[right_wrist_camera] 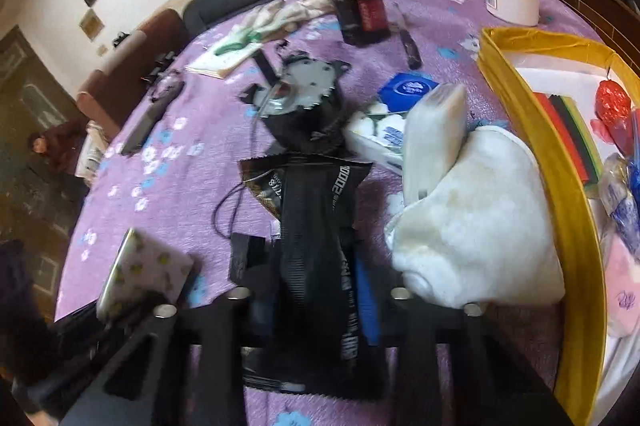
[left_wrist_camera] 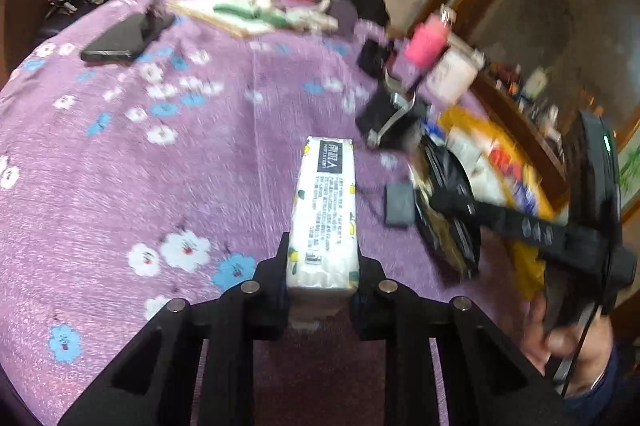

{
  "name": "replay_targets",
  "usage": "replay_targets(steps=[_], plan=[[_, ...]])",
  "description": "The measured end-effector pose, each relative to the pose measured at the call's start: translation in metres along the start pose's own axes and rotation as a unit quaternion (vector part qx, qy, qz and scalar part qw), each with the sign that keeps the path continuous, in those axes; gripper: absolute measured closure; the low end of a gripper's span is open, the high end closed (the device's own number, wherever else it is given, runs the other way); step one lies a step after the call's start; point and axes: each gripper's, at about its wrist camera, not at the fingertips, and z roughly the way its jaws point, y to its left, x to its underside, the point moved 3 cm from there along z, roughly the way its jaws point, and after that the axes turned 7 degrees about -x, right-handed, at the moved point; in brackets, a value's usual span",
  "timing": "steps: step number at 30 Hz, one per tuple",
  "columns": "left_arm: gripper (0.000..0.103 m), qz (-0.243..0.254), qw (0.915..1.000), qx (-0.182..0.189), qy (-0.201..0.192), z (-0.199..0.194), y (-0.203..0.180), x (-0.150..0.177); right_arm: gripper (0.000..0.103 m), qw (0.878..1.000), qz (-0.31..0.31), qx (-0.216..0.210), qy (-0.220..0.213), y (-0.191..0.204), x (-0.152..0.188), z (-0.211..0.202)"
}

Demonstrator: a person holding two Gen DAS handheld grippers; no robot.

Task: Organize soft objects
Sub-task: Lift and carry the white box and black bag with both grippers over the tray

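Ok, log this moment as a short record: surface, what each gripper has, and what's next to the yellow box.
surface: purple floral cloth
left gripper: shut on tissue pack
right gripper: shut on black foil pouch
beside yellow box: white folded cloth
in yellow box: red, blue and pink items, too blurred to name

tissue pack [left_wrist_camera: 325,210] | white, lemon-printed (blurred) | clamped lengthwise above purple cloth

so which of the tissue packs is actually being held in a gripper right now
The lemon-print tissue pack, clamped between the left gripper fingers above the purple cloth. The blue-and-white pack lies loose on the table by the white cloth.
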Motion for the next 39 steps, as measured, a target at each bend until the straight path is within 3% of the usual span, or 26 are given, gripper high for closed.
replay_targets(steps=[3,6,12,22,30,39], plan=[[0.081,-0.021,0.9987,-0.014,-0.045,-0.018,0.007,-0.001,0.071,0.997,-0.041,-0.039,-0.048,0.031,0.005,-0.026],[0.081,-0.033,0.9947,-0.055,-0.080,-0.033,0.015,-0.003,0.071,0.990,-0.106,-0.066,-0.065,0.070,0.002,-0.032],[0.081,-0.058,0.9789,-0.152,-0.123,-0.073,0.059,-0.008,0.071,0.980,-0.149,-0.121,-0.050,0.123,-0.010,-0.011],[0.081,-0.104,0.9637,-0.209,-0.130,-0.112,0.120,0.005,0.071,0.964,-0.182,-0.192,-0.011,0.195,-0.002,0.036],[0.081,-0.093,0.9686,-0.188,-0.134,-0.118,0.104,0.002,0.071,0.968,-0.139,-0.209,-0.021,0.173,-0.011,0.030],[0.081,-0.035,0.9859,-0.127,-0.103,-0.082,0.022,-0.019,0.071,0.977,-0.075,-0.170,-0.104,0.077,-0.051,-0.027]])
